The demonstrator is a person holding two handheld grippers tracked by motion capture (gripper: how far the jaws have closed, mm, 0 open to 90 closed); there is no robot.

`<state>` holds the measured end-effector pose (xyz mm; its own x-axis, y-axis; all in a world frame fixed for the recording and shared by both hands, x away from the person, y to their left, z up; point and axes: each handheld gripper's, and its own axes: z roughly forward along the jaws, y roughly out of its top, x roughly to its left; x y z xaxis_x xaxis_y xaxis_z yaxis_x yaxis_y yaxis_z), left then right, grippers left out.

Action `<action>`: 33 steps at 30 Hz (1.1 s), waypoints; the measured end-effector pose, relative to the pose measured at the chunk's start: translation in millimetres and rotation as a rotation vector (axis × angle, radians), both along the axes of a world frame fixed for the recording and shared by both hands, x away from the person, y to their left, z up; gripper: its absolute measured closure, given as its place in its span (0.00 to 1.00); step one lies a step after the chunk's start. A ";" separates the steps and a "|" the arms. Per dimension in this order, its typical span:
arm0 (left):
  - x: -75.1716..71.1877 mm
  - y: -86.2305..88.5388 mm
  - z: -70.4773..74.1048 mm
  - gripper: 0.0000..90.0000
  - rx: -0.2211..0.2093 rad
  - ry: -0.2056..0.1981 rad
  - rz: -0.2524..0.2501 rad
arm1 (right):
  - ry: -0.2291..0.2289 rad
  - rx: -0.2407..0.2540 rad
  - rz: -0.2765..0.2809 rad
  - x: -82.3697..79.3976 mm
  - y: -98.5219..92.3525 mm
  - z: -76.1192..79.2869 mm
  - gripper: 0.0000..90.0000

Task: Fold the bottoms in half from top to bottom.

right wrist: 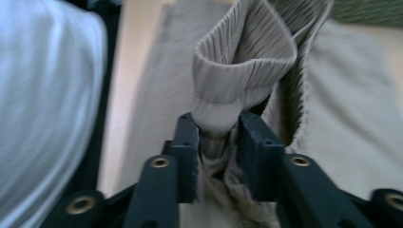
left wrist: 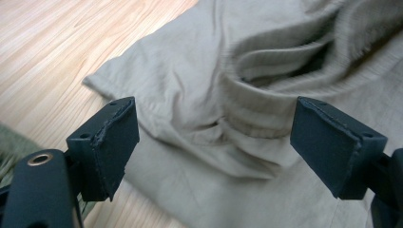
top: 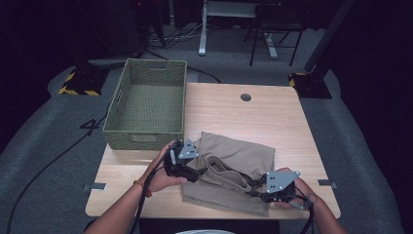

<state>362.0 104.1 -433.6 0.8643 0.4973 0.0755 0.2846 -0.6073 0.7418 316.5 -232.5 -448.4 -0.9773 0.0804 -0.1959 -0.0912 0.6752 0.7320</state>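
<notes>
STEP: folding tan garment, lower centre of frame on bench | RIGHT claw: clamped on ribbed waistband | LEFT claw: open above cloth, gripping nothing | NEXT: likely close left claw on waistband, carry fold across; basket upper left.

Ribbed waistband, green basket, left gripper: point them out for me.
ribbed waistband (right wrist: 242,52), right gripper view, its folded loop.
green basket (top: 146,139), high view, its near wall.
left gripper (left wrist: 214,142), left gripper view, midway between its open jaws.

The pale wooden table is evenly lit amid dark surroundings; both gripper views blur toward twelve o'clock.
</notes>
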 end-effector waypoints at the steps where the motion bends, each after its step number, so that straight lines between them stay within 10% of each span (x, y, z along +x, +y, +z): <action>1: 0.4 1.6 -0.4 0.19 0.002 0.001 -0.003 | 0.020 -0.009 0.019 -1.9 -0.4 -2.5 0.71; 5: 5.4 4.2 -1.8 0.20 -0.003 -0.013 0.054 | 0.033 -0.005 0.031 -11.2 -4.0 -3.0 0.60; 14: 16.1 -10.0 -8.9 0.20 -0.004 0.011 -0.001 | 0.030 0.211 -0.127 -3.2 -29.9 24.1 0.54; 22: 13.3 -34.2 -29.4 0.24 0.092 0.024 -0.095 | 0.089 0.063 -0.370 22.2 -3.7 -7.5 0.38; 33: -14.6 -39.0 -55.3 0.24 0.137 0.037 -0.139 | 0.137 -0.034 -0.430 21.1 -4.3 -44.3 0.15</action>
<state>347.4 65.1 -488.9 0.9275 0.3599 0.1013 0.2163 -0.7375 0.6398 337.6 -236.8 -492.8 -0.8735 0.4807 -0.0769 0.2988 0.6541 0.6949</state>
